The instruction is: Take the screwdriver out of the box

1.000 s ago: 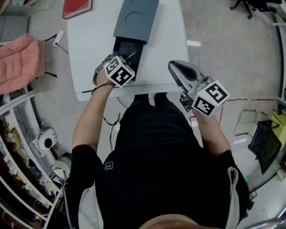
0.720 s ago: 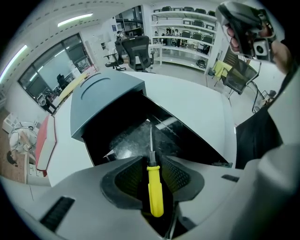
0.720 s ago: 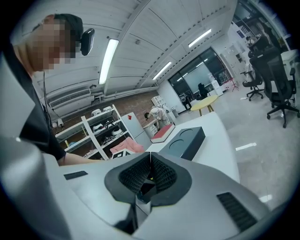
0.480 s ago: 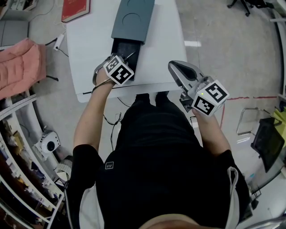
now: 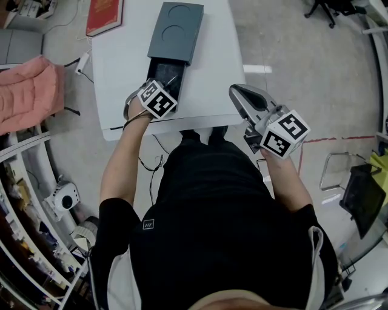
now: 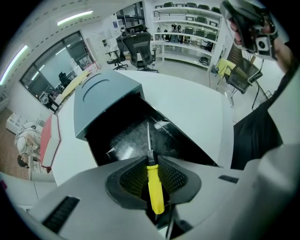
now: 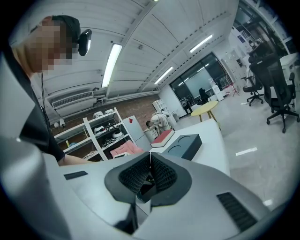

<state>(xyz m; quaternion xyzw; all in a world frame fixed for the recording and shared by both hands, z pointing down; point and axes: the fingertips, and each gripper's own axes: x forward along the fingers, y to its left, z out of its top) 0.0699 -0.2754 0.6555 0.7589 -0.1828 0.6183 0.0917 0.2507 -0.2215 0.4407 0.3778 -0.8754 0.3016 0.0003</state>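
A grey box (image 5: 176, 30) lies on the white table (image 5: 121, 66) with its black drawer (image 5: 159, 71) slid out toward me. My left gripper (image 5: 162, 91) points steeply down into the drawer. In the left gripper view its jaws are closing, and the pads (image 6: 174, 174) press on the yellow handle of the screwdriver (image 6: 154, 187). The steel shaft (image 6: 148, 138) sticks out past the tips over the drawer's dark inside (image 6: 126, 140). My right gripper (image 5: 237, 94) hangs level by the table's near right corner, shut and empty (image 7: 150, 157).
A red book (image 5: 104, 13) lies on the floor beyond the table's far left corner, and a pink cloth (image 5: 27, 91) is at the left. Shelving (image 5: 24, 230) curves along the lower left. Office chairs (image 7: 272, 89) stand on the open floor to the right.
The left gripper has stayed over the open drawer while my view shifted, so table and box sit higher in the picture. The right gripper has drifted slightly by the table corner.
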